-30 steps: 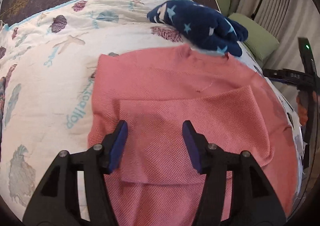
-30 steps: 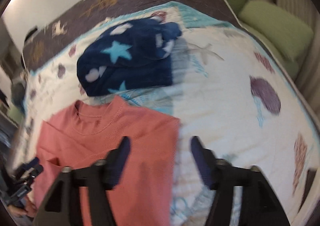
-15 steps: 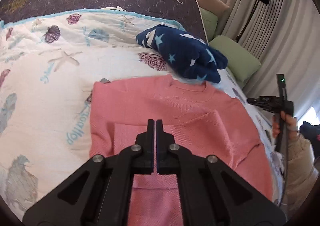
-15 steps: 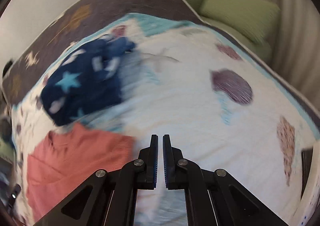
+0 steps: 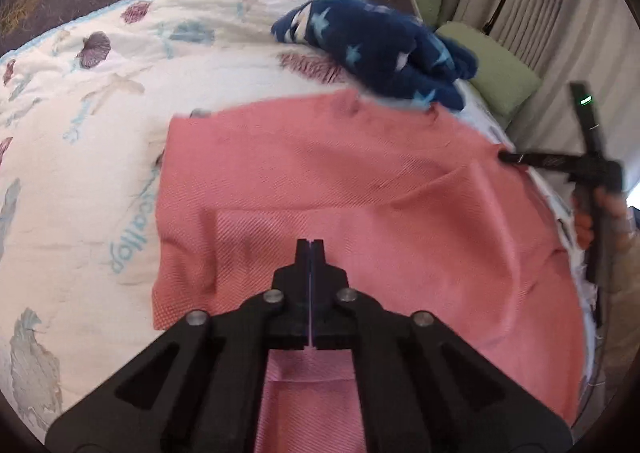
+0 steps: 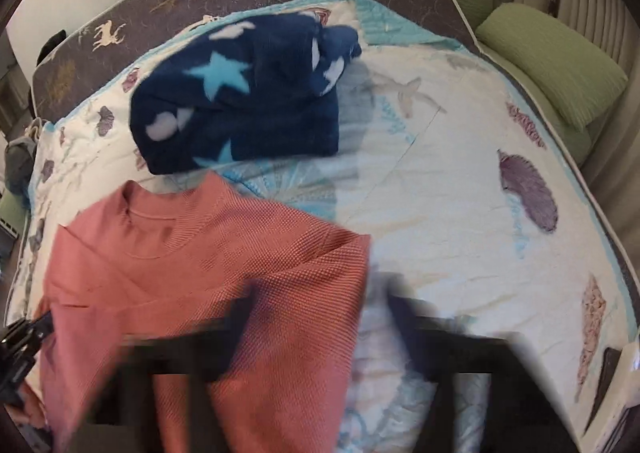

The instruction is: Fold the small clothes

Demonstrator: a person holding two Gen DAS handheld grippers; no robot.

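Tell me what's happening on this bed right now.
A person with a handheld gripper in each hand is folding a pink sweater laid flat on a seashell-print quilt. Its sleeves are already folded in over the body. The left gripper is shut above the sweater, holding nothing. The right gripper is motion-blurred but looks open, straddling the sweater's right edge. A folded navy star-print fleece lies beyond the collar.

Left wrist view low over the pink sweater (image 5: 360, 181), facing the headboard, right wrist view alongside it, both sharing the navy star blanket (image 6: 240, 93)
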